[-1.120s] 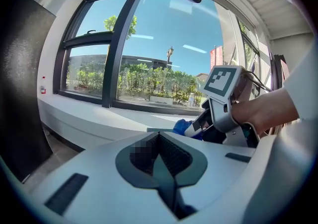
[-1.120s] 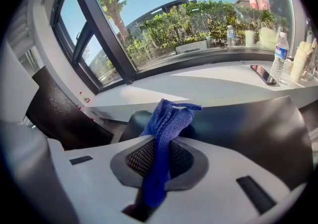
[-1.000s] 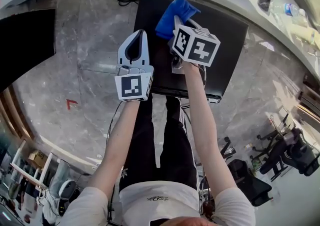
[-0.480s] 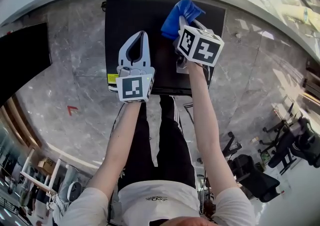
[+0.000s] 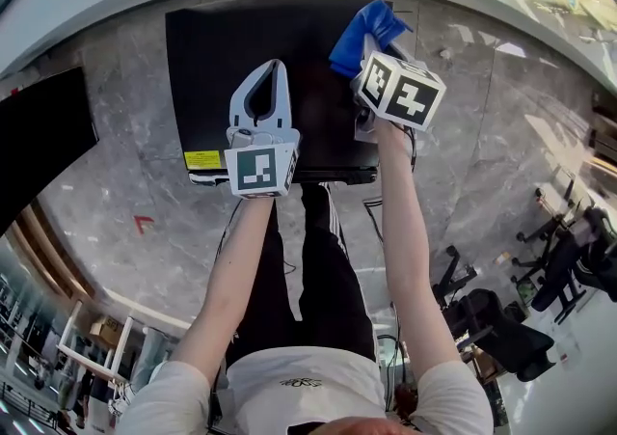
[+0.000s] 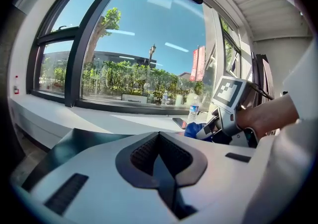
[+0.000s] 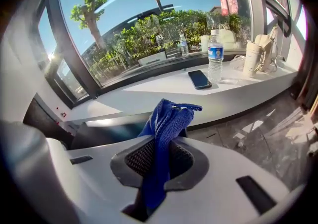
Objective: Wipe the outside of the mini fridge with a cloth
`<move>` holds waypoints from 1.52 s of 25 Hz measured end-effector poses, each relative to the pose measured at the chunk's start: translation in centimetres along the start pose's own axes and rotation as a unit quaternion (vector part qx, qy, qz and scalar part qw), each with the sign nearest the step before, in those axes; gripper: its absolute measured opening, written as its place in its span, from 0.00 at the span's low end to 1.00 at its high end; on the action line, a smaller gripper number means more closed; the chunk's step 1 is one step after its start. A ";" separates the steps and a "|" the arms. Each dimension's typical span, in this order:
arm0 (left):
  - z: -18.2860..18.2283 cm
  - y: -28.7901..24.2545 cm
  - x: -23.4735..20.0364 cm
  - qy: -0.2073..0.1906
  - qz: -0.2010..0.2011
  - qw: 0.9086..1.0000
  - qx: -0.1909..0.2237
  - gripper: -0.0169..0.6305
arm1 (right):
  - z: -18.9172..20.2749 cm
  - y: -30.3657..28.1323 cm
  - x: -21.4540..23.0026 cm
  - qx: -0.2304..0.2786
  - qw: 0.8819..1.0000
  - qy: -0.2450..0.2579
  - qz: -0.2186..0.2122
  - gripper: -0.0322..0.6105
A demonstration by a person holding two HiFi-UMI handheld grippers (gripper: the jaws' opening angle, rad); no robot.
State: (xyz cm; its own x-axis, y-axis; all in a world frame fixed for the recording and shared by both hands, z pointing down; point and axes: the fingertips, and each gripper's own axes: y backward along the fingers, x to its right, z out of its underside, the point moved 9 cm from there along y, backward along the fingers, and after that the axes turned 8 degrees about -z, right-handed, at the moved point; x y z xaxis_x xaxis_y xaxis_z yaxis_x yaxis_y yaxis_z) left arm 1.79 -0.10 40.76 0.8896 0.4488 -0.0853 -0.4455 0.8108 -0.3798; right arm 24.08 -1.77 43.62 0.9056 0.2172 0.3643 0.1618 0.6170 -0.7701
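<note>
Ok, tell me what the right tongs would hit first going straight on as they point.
Probably the white window ledge: the right tongs, shut on the blue cloth, point over the black mini fridge toward it; depth is unclear.

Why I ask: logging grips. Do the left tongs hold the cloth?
No, the left tongs are shut and empty; the right tongs clamp the blue cloth.

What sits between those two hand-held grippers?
Nothing loose: the head view shows only bare surface of the mini fridge between the left gripper and the right gripper holding the blue cloth.
</note>
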 end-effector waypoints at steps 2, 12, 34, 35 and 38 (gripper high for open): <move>-0.1 -0.2 0.7 -0.003 0.006 1.000 0.001 0.03 | 0.0 0.5 1.0 0.005 1.000 -0.005 0.008 0.15; 0.8 0.5 1.7 -0.011 0.017 1.000 -0.004 0.03 | 0.2 2.2 5.9 0.021 0.997 -0.024 0.069 0.15; -0.2 6.0 -9.9 0.002 -0.057 0.998 0.016 0.03 | 1.1 4.3 -17.3 0.038 0.986 0.058 -0.152 0.15; -0.1 6.5 -10.9 0.003 -0.065 0.998 0.014 0.03 | 1.5 3.6 -19.2 0.029 0.983 0.063 -0.169 0.15; 0.6 7.8 -14.3 0.010 -0.093 0.996 0.007 0.03 | 2.7 1.5 -24.7 0.006 0.974 0.072 -0.214 0.15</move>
State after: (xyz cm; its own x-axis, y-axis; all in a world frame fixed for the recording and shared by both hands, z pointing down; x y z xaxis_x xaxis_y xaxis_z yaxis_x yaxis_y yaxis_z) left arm -14.49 0.02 39.60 0.9586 0.2831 -0.0322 -0.2738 0.8841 -0.3787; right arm 0.90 -4.12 34.86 0.8015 -0.1706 0.5731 0.5338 0.6362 -0.5571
